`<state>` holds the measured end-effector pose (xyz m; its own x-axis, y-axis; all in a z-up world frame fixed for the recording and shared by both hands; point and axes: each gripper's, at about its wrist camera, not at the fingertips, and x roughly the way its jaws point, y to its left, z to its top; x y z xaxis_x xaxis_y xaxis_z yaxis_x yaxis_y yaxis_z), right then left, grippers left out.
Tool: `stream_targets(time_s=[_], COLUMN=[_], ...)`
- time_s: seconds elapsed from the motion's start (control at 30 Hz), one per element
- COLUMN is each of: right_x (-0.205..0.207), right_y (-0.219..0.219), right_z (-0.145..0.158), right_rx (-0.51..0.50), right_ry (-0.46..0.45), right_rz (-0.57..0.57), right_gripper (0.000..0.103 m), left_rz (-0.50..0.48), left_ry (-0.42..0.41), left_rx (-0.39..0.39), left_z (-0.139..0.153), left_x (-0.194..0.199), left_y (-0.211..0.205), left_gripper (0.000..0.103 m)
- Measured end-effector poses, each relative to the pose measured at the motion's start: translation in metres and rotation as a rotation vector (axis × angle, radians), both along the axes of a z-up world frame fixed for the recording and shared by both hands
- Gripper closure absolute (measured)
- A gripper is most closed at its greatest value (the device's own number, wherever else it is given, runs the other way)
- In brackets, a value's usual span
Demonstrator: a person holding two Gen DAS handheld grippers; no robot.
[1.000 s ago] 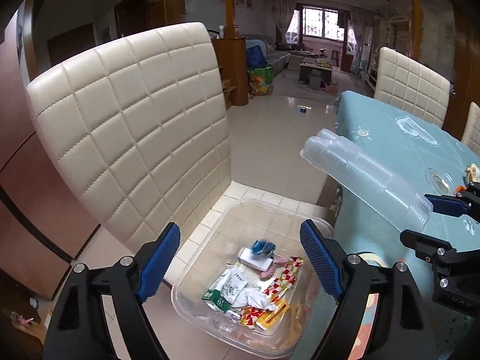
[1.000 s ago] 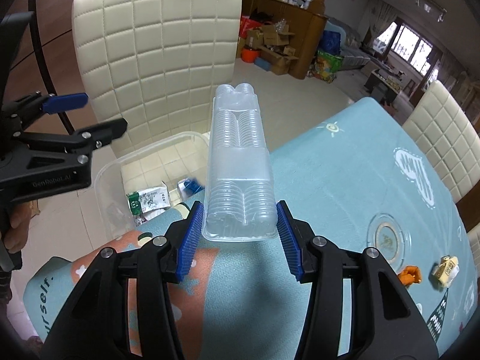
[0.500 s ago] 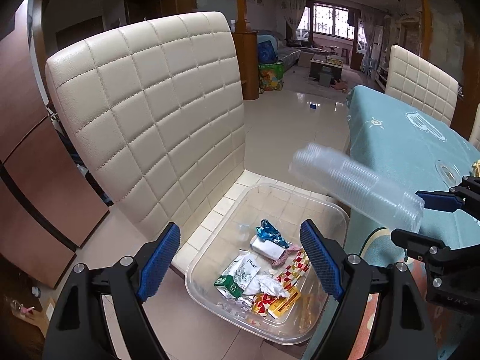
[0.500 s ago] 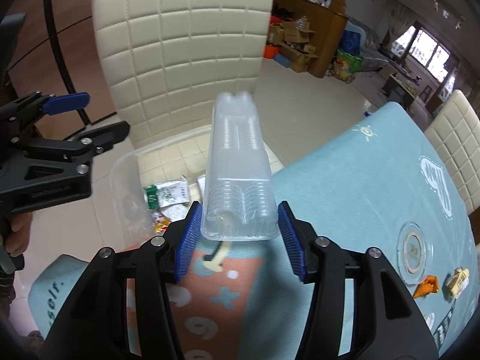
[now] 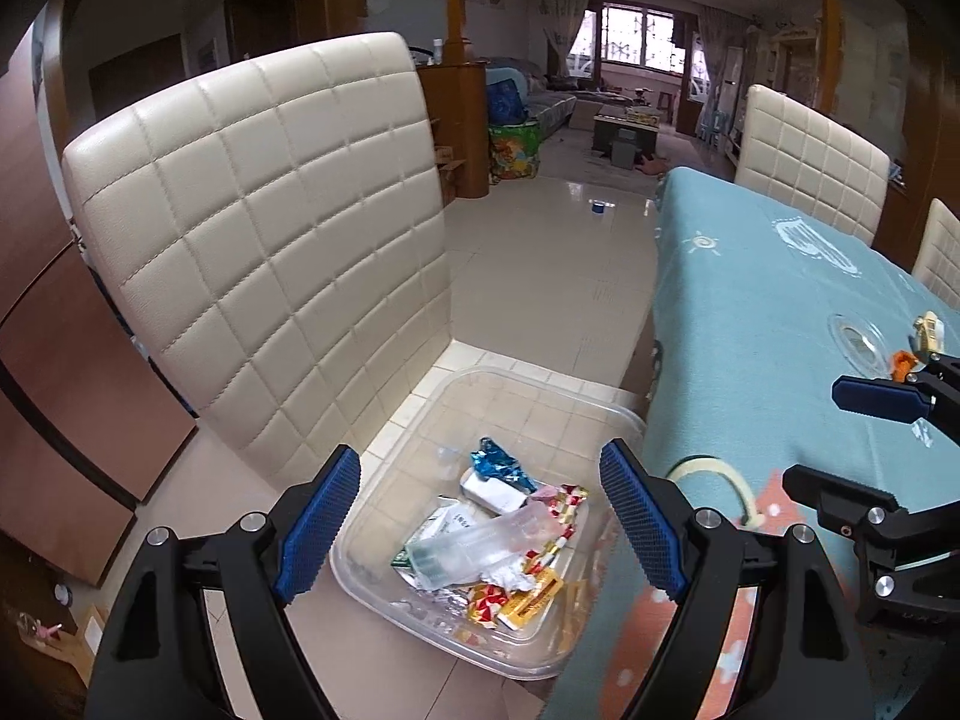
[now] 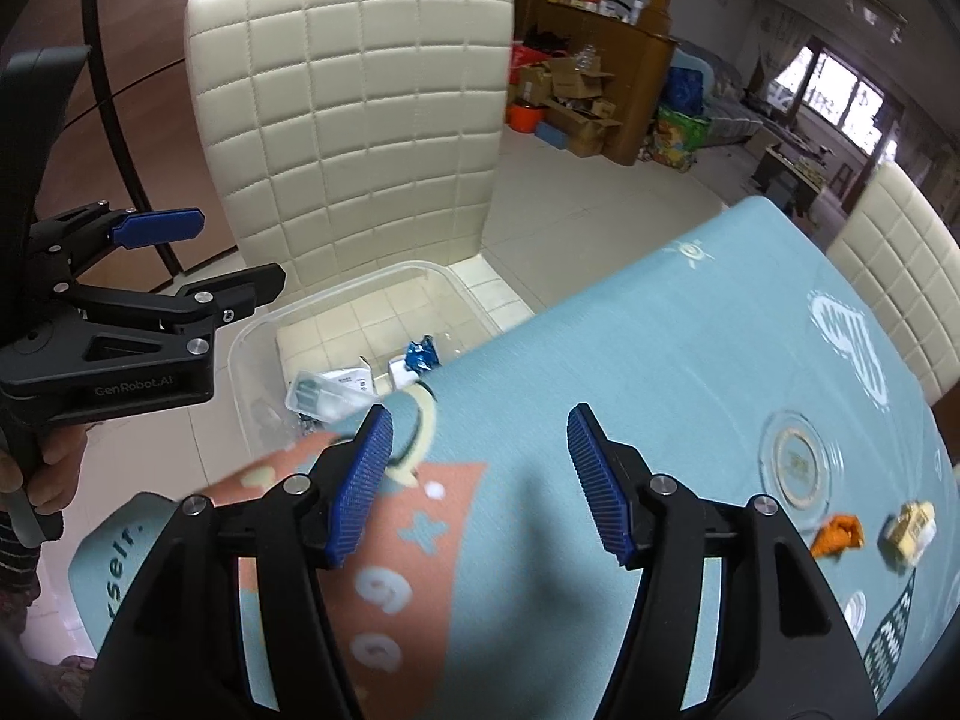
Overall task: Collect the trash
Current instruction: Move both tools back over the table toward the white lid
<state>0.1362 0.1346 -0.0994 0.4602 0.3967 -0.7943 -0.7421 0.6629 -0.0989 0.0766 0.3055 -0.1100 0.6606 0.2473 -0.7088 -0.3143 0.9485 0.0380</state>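
Beside table edge point(image 6: 600, 324), clear bin point(image 5: 624, 414) sat on floor w/ clear plastic tray point(image 5: 480, 546) atop wrappers inside; right gripper point(image 6: 480, 480) opening, empty; left gripper point(image 5: 480, 522) wide, empty, above bin.

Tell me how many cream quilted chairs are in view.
3: one chair behind the clear bin, and two at the table's far side, the nearer and one cut off by the frame. Others may be hidden.

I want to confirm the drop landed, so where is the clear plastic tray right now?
In the left wrist view the clear plastic tray lies inside the bin on the floor, on top of the wrappers, between chair and table.
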Motion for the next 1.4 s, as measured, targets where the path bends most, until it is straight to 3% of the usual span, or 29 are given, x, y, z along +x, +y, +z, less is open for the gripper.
stream_targets(time_s=[0.3,0.77,1.17,1.3,1.4], right_x=[0.007,0.034,0.076,0.088,0.095], right_y=[-0.076,-0.217,-0.253,-0.258,-0.258], right_z=[0.002,0.0,-0.025,-0.033,-0.038], right_rx=[0.037,0.09,0.074,0.073,0.072], right_ry=[0.005,0.029,0.067,0.086,0.091], right_rz=[-0.138,-0.366,-0.454,-0.466,-0.465], right_gripper=[0.04,0.039,0.036,0.035,0.035], left_rz=[-0.114,-0.341,-0.493,-0.531,-0.534], left_ry=[-0.007,0.014,0.083,0.1,0.122], left_rx=[-0.011,-0.007,0.011,-0.003,0.029], left_z=[0.015,0.023,0.005,-0.002,-0.01], left_x=[0.007,0.045,0.101,0.123,0.139], left_y=[-0.052,-0.169,-0.241,-0.253,-0.259], left_gripper=[0.023,0.023,0.023,0.023,0.023])
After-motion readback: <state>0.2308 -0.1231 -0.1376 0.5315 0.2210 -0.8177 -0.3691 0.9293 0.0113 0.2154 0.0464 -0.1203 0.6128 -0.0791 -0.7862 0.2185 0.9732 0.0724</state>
